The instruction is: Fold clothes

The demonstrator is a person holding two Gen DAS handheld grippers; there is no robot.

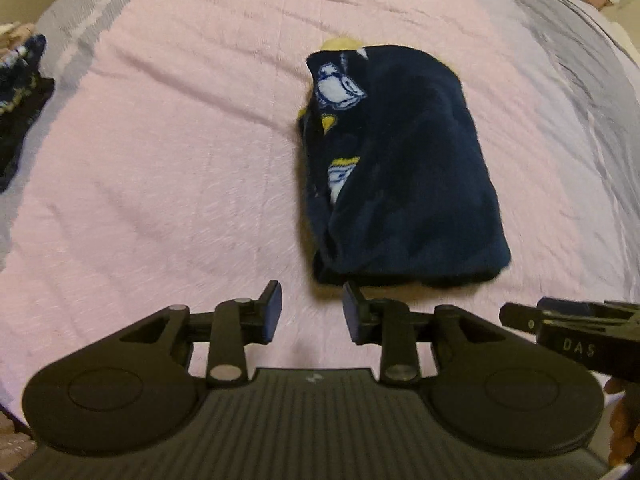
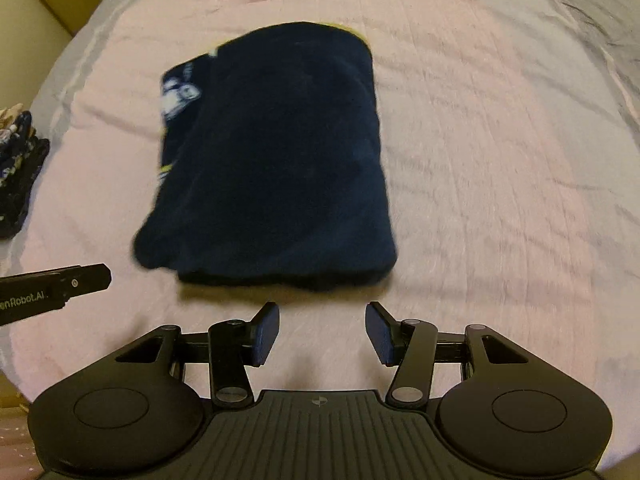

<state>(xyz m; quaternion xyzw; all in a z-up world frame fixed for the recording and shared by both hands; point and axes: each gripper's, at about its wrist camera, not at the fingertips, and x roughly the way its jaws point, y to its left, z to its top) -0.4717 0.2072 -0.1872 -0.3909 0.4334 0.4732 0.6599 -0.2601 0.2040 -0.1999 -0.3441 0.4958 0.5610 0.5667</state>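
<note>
Looking through the left wrist view: navy garment [image 1: 404, 168] lies folded into a compact oblong on the pink bedspread [image 1: 168, 152], ahead and a bit right of the left claw [image 1: 312, 312]. Its long axis runs away from the camera, near short edge just beyond the fingertips, the right pad close to that edge's left corner; contact not clear. Left claw stands apart, nothing between the pads. Printed white-and-yellow layers show along the garment's left side, a yellow bit pokes out at the far end. Right claw's body enters at the right edge, cut off, with part of a hand [image 1: 620, 424] below it. Dark patterned clothes pile [image 1: 20, 108] sits far left at the bed edge, cropped by the frame

Right wrist view: same garment [image 2: 276, 152] dead ahead and slightly left of the right claw [image 2: 322, 332], long axis again pointing away, near edge a short gap from the tips, not touching. Right claw spread wide, empty. Left claw's side bar comes in from the left edge. Both claws sit at the near short end, left one nearer the left corner, right one nearer the middle-right

Hard to make out: frames are motion-blurred, dark cloth hides the fold lines, layer count unreadable, underside hidden. The bundle already looks folded; whether another fold or a move to the pile is due, cannot tell
</note>
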